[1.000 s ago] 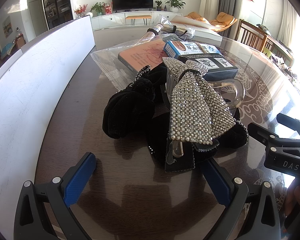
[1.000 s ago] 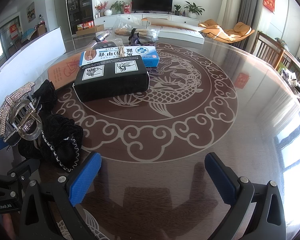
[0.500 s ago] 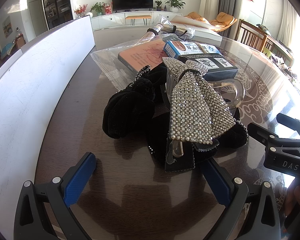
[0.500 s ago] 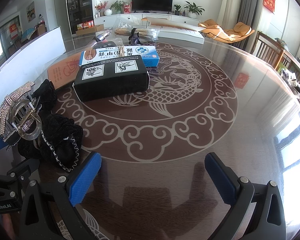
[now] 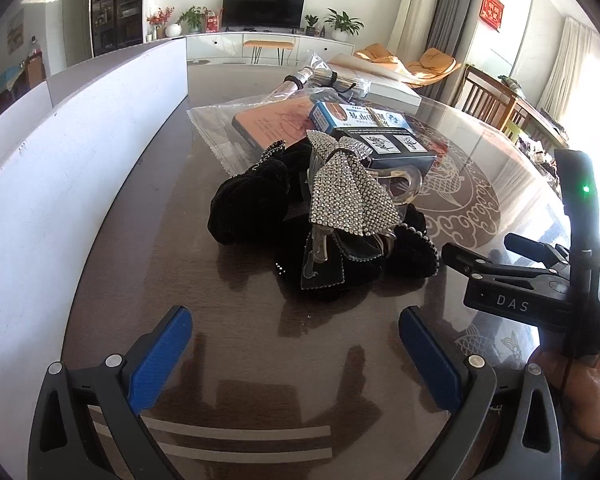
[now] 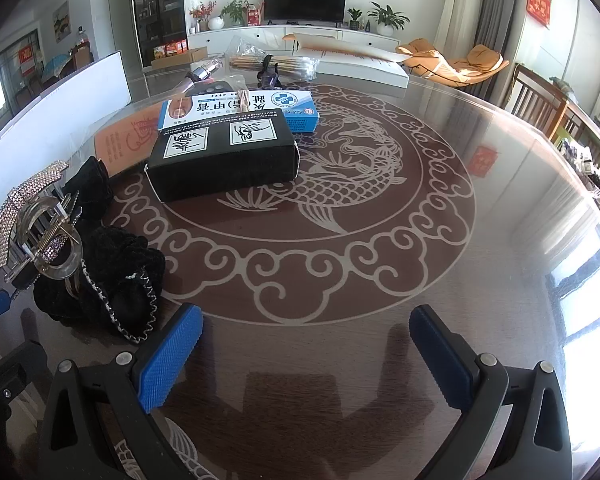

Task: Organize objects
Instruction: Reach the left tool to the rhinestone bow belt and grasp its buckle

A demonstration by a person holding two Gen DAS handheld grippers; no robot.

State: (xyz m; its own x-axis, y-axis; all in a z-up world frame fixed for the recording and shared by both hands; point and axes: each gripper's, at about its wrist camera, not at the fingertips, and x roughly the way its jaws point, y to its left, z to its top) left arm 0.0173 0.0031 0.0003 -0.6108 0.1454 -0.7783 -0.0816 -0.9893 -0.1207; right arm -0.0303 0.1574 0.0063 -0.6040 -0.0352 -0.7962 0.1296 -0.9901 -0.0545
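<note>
A heap of hair accessories lies on the brown glass-topped table (image 5: 140, 240): black velvet scrunchies (image 5: 252, 204), a rhinestone bow clip (image 5: 348, 192) on top and a clear claw clip (image 5: 406, 184). My left gripper (image 5: 296, 356) is open just in front of the heap and touches nothing. In the right wrist view the same scrunchies (image 6: 112, 276), claw clip (image 6: 56, 240) and bow clip (image 6: 16, 208) sit at the far left. My right gripper (image 6: 304, 360) is open over bare table to the right of them.
Behind the heap are a black box (image 6: 224, 156), a blue-and-white box (image 6: 240, 106) and an orange booklet (image 5: 268, 124) in a clear bag. A white board (image 5: 80, 152) runs along the table's left side. Bundled sticks (image 6: 268, 64) and a flat white box (image 6: 352, 62) lie at the far edge.
My left gripper has drawn back a little from the heap, so its right pad now stands apart from the black fabric. The right wrist view is unchanged.
</note>
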